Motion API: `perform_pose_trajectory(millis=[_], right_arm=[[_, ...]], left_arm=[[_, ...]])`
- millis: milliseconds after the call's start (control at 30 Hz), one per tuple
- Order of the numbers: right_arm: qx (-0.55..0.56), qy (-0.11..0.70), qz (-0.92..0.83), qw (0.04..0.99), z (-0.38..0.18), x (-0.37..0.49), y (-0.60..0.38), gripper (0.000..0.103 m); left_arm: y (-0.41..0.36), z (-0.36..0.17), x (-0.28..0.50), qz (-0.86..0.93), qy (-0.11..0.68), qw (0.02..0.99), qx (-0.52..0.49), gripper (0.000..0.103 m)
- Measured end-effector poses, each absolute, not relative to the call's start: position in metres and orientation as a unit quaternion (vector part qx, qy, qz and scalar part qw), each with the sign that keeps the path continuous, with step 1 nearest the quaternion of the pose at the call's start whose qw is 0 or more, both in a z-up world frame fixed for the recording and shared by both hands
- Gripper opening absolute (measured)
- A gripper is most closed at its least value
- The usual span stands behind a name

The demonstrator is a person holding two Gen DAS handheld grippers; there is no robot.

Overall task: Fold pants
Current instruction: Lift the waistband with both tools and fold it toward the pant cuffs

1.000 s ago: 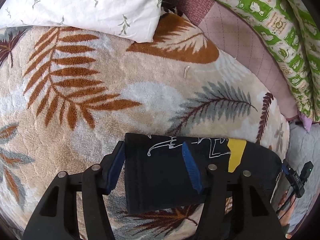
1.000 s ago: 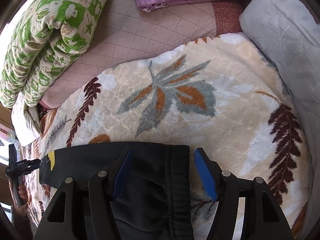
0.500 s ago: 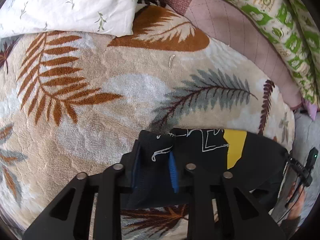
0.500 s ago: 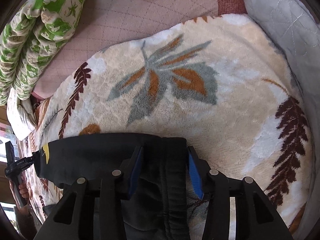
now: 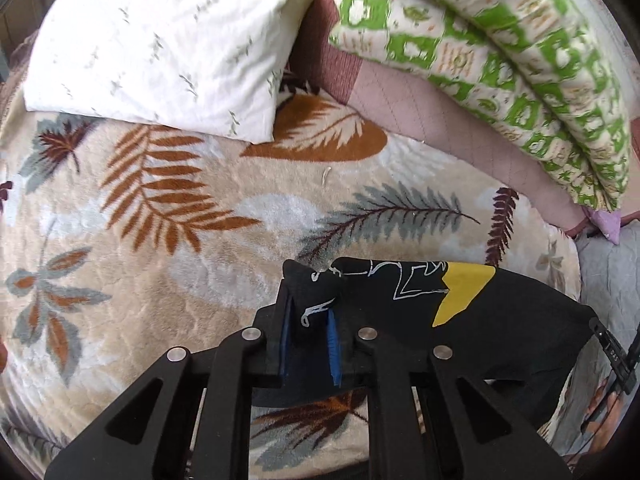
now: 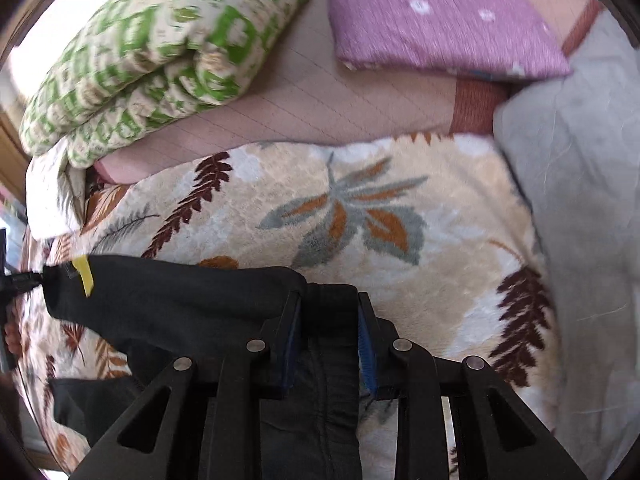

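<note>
The black pants [image 5: 500, 320], with a yellow patch and white line print, hang stretched between my two grippers above a leaf-patterned blanket [image 5: 160, 240]. My left gripper [image 5: 310, 314] is shut on the printed end of the pants, cloth bunched between its blue pads. My right gripper [image 6: 330, 326] is shut on the waistband end of the pants [image 6: 180, 300]; the rest of the cloth sags to the left and hangs below. The other gripper shows at the far edge of each view.
A white pillow [image 5: 168, 40] lies at the back left. A folded green-and-cream quilt [image 5: 500, 60] and a purple pillow [image 6: 440, 20] lie on a pink quilted sheet [image 6: 320, 108]. A grey cover [image 6: 580, 200] lies to the right of the blanket.
Both grippers went from open around the pants' edges to shut on them. They have since lifted the pants off the blanket and both views have tilted up toward the pillows.
</note>
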State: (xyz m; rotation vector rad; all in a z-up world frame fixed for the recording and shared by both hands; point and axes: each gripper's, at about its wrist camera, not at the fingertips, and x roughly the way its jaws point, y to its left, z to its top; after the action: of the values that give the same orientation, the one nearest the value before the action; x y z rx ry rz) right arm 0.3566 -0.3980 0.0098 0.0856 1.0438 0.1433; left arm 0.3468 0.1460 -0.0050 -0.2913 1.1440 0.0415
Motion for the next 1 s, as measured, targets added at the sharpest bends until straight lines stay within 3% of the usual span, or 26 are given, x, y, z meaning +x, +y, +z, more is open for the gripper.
perform_pose_trajectory(millis=[400, 600, 867, 1000], right_arm=[[-0.005, 0.439, 0.123, 0.890, 0.033, 0.265, -0.381, 0.026], [-0.006, 0.460, 0.131, 0.878, 0.005, 0.212, -0.388, 0.026], [-0.018, 0.497, 0.117, 0.860, -0.033, 0.182, -0.391, 0.026], [-0.031, 0.501, 0.101, 0.859, -0.036, 0.175, -0.391, 0.031]], left_arm=[[0.155, 0.007, 0.236, 0.044, 0.481, 0.864, -0.144, 0.013], [0.156, -0.010, 0.174, 0.036, 0.474, 0.868, -0.146, 0.013], [0.134, -0.037, 0.122, 0.024, 0.495, 0.866, -0.068, 0.013], [0.121, -0.038, 0.104, 0.019, 0.497, 0.868, -0.005, 0.025]])
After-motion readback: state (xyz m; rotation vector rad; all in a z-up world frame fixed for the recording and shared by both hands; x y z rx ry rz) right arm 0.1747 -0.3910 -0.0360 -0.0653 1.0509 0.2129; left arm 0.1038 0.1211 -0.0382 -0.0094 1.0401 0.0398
